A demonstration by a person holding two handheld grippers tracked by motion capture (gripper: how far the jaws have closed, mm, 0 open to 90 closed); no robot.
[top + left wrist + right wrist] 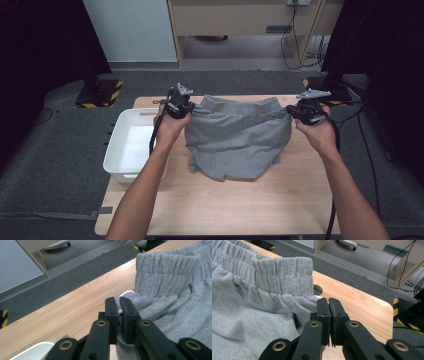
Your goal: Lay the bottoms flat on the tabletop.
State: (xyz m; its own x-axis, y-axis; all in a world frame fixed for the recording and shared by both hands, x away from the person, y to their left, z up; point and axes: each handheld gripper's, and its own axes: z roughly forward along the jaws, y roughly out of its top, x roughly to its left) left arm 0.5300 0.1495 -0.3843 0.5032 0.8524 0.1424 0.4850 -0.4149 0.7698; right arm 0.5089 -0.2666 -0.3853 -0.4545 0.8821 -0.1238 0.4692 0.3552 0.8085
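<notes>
1. Grey sweat shorts (239,140) sit mid-table; my left gripper (119,312) and right gripper (329,315) are each clamped on a waistband corner.
2. I'd keep both pulls even so they lie flat.

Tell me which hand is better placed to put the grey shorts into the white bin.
Left, most likely. The left gripper is shut on the grey shorts at the waistband end right beside the white bin. The right gripper, also clamped on the waistband, sits at the table's far side.

Wooden table (220,210) bears grey shorts (235,142) and white tub (131,145).
</notes>
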